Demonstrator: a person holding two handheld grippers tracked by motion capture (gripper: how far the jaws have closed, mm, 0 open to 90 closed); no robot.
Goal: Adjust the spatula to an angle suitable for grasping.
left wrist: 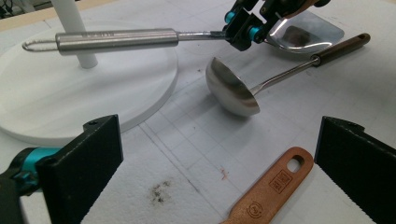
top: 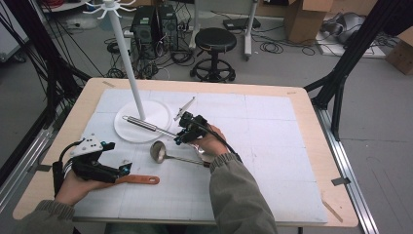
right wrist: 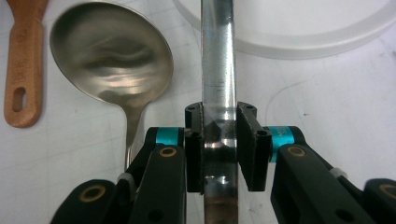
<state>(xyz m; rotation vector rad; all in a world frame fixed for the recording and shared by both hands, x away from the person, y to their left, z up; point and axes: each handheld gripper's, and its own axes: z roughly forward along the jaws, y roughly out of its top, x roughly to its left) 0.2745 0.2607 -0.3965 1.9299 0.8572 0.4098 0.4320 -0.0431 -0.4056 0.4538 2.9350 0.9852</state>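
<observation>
The right tool (top: 181,138) is clenched on the flat steel shank of a steel spatula (top: 160,127), both pads pressed against the metal in the right gripper view. The spatula's round handle (left wrist: 116,39) extends over the white disc base (top: 146,119) of a utensil stand (top: 127,58); its blade (left wrist: 306,32) lies behind the tool (seen from the left gripper view). A steel ladle (top: 158,152) lies on the white mat (top: 272,146) of the worktop (top: 311,131), just beside the spatula. The left tool (top: 119,170) is released, jaws standing wide either side of an orange utensil handle (top: 139,180) without touching it.
</observation>
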